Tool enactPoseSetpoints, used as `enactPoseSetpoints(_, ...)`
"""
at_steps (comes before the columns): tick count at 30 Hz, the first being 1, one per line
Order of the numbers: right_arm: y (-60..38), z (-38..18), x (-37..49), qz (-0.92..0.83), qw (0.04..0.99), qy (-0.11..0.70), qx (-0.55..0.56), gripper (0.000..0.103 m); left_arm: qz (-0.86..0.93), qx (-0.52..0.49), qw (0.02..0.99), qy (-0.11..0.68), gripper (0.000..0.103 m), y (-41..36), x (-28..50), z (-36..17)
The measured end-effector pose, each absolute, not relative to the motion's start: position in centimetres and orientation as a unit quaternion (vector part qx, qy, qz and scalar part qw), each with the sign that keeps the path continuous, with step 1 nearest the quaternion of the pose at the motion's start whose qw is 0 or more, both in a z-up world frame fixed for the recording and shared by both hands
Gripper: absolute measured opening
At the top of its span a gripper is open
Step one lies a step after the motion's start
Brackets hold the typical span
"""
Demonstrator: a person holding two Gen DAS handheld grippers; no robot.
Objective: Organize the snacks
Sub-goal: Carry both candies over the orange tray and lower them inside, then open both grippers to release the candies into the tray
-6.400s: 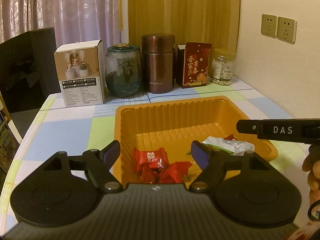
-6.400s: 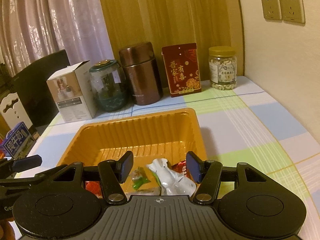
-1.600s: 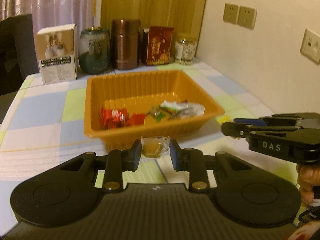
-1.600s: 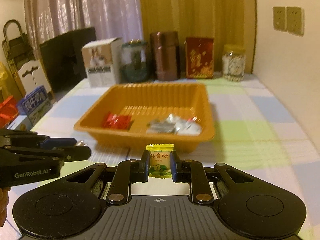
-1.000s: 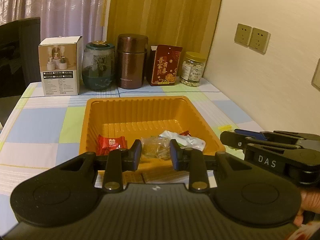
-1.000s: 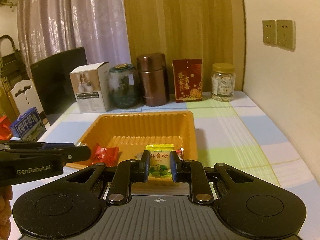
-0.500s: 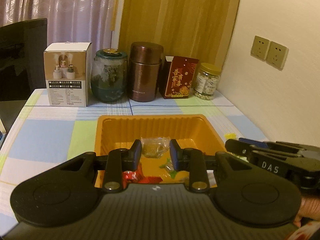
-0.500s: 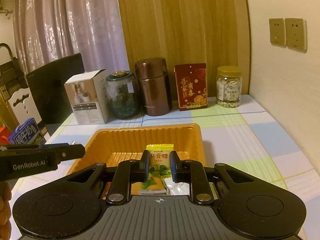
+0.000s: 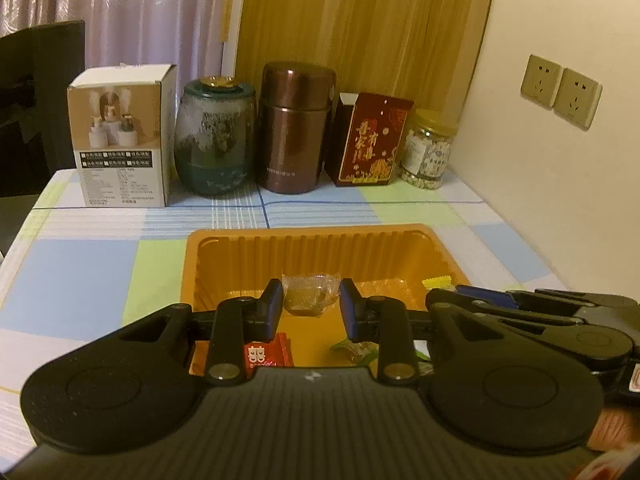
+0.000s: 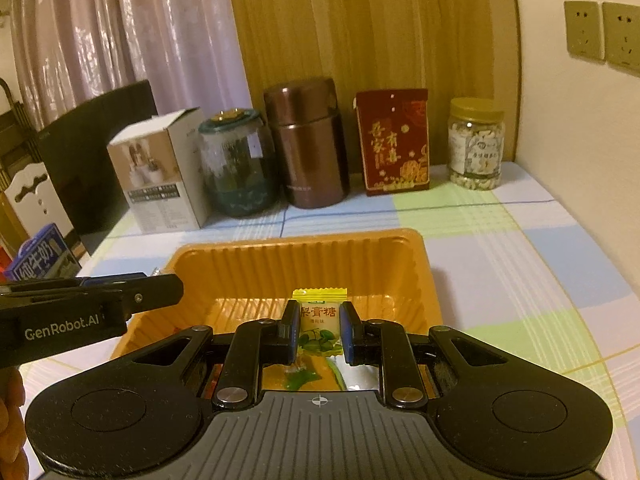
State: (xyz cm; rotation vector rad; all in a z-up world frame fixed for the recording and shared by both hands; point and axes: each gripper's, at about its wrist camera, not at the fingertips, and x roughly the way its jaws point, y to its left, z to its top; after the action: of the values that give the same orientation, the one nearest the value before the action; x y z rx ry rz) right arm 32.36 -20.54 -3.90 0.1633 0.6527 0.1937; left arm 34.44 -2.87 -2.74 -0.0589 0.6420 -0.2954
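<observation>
Behind tray (image 9: 320,236) — jars (image 9: 216,140), boxes (image 9: 122,136)

White box (image 9: 122,140), green jar (image 9: 215,136), brown flask (image 9: 294,128), wall sockets (image 9: 560,90)

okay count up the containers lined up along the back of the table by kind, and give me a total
Cardboard boxes: 2, the white box and the red box
Jars: 2, the teal jar and the clear jar with a yellow lid
Metal canisters: 1, the brown canister
Total: 5
</observation>
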Motion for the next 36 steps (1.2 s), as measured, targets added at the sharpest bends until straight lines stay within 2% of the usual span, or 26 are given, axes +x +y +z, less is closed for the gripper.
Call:
enactPoseSetpoints(30,-20.1,-6.1,34.7,0.091,0.930,0.350,0.072,0.021,-0.145,-0.041,0.930,0.335,0.030,-2.8,37.3,-5.2)
enactPoseSetpoints(33,-20.1,-6.3,34.7,0.090,0.929,0.351,0.072,0.021,-0.145,-0.044,0.931,0.334,0.038,-2.7,37.4,-5.4)
enactPoseSetpoints(35,-20.1,-6.4,34.7,0.090,0.929,0.352,0.072,0.021,-0.134,-0.047,0.932,0.334,0.057,-2.4,37.5,-5.4)
enactPoseSetpoints(36,-20.1,-6.5,34.7,0.090,0.929,0.352,0.072,0.021,-0.133,-0.050,0.932,0.334,0.057,-2.2,37.5,-5.4)
